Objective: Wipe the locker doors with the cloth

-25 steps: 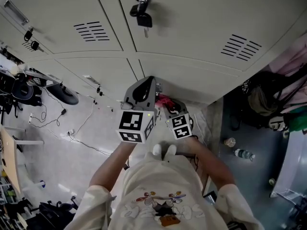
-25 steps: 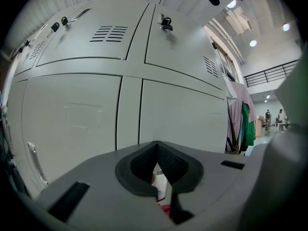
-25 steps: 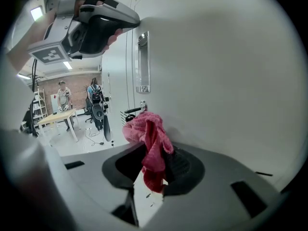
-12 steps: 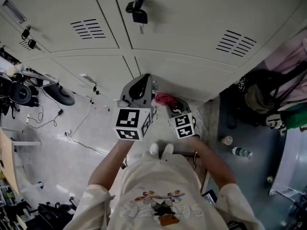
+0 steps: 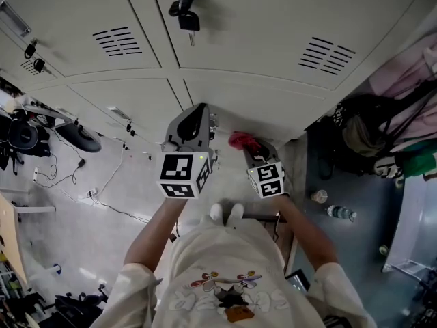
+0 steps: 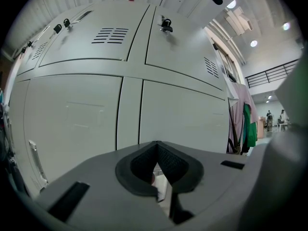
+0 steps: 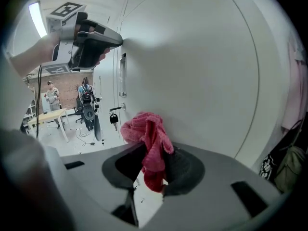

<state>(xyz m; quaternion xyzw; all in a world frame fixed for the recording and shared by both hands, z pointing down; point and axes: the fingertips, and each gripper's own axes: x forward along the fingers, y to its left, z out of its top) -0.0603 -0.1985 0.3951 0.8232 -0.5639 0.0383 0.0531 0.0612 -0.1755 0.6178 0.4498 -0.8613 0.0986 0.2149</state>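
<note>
Pale grey locker doors fill the top of the head view, and the left gripper view looks up at the locker doors too. My right gripper is shut on a red cloth, a bunched cloth held close against a lower door. My left gripper hovers beside it, a little left, with its jaws closed together on nothing. In the right gripper view the left gripper shows with its tip at the door.
A key with a black fob hangs from an upper door's lock. Bags and clothes hang right of the lockers, with bottles on the floor. Cables and a chair lie at left.
Both grippers have drifted slightly right and up along the lower doors, the red cloth moving with the right one. The view has shifted a little.
</note>
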